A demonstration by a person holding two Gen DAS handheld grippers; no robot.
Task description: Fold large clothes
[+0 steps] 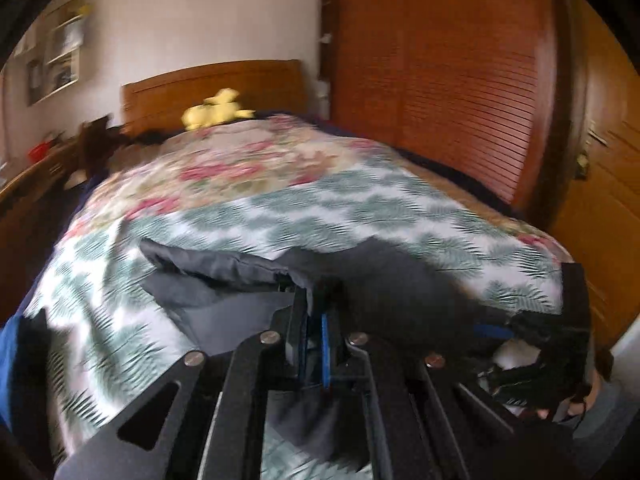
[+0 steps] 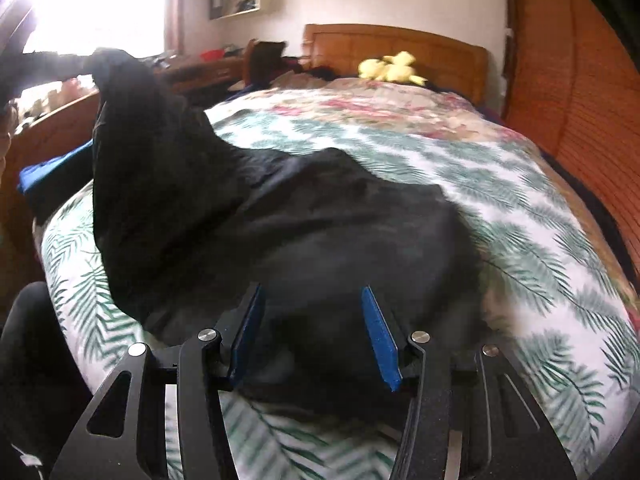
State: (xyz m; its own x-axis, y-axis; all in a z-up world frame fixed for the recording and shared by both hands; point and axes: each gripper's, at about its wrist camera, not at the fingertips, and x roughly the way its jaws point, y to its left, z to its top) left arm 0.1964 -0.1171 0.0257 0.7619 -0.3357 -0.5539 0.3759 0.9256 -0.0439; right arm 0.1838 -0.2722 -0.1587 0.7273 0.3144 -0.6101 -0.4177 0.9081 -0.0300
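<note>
- Dark garment (image 2: pixel 304 240) lies spread over the near half of the bed, on the leaf-print cover (image 2: pixel 540 248); one end of it is raised off the bed at upper left of the right wrist view.
- Left gripper (image 1: pixel 314 344): jaws clamped together on a grey fold of the garment (image 1: pixel 224 268), cloth pinched between the blue pads.
- Right gripper (image 2: pixel 316 336): jaws about half apart, hovering over the near edge of the dark cloth, pads not pressing on anything.
- Step in hand, judged: carrying the pinched edge across to make a fold.
- To do it well: keep the left grip tight, lift high enough that the hanging cloth clears the bed and does not drag or bunch.
- Right gripper should catch the matching corner so both move level.
- Risk: a thin pinch may slip; yellow plush toy (image 2: pixel 390 68) near the headboard is well apart, no obstacle.
</note>
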